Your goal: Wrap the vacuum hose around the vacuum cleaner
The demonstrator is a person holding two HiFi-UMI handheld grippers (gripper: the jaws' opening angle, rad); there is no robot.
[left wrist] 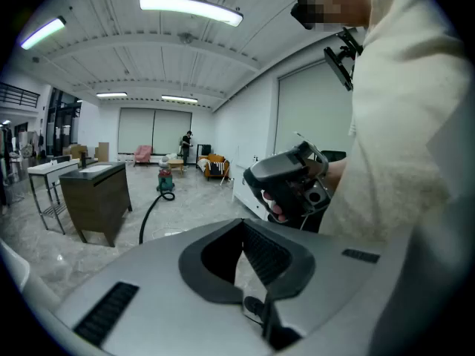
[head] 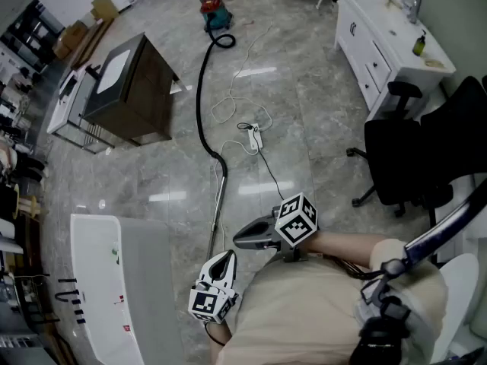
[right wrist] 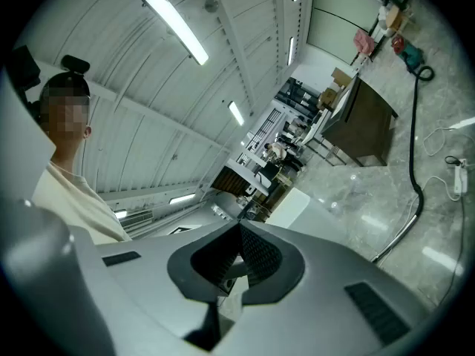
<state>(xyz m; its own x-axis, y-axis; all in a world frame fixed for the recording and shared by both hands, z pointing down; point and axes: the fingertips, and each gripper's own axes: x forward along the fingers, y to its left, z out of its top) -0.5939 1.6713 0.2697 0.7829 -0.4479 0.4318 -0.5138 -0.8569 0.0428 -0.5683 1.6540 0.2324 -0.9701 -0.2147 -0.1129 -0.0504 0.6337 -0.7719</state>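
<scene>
The red and teal vacuum cleaner (head: 217,15) stands far off on the grey floor. Its black hose (head: 202,105) curves toward me and joins a metal wand (head: 217,211) that ends near my grippers. My left gripper (head: 227,255) points up beside the wand's near end, shut and empty. My right gripper (head: 237,240) points left just above it, also shut with nothing held. The left gripper view shows the vacuum cleaner (left wrist: 165,178), the hose (left wrist: 148,217) and the right gripper's body beyond its own shut jaws. The right gripper view shows the hose (right wrist: 413,154) and wand (right wrist: 397,239).
A white cord and power strip (head: 256,137) lie on the floor right of the hose. A dark cabinet (head: 129,90) stands at left, a white table (head: 106,280) at lower left, a black office chair (head: 403,166) and white cupboards (head: 380,44) at right.
</scene>
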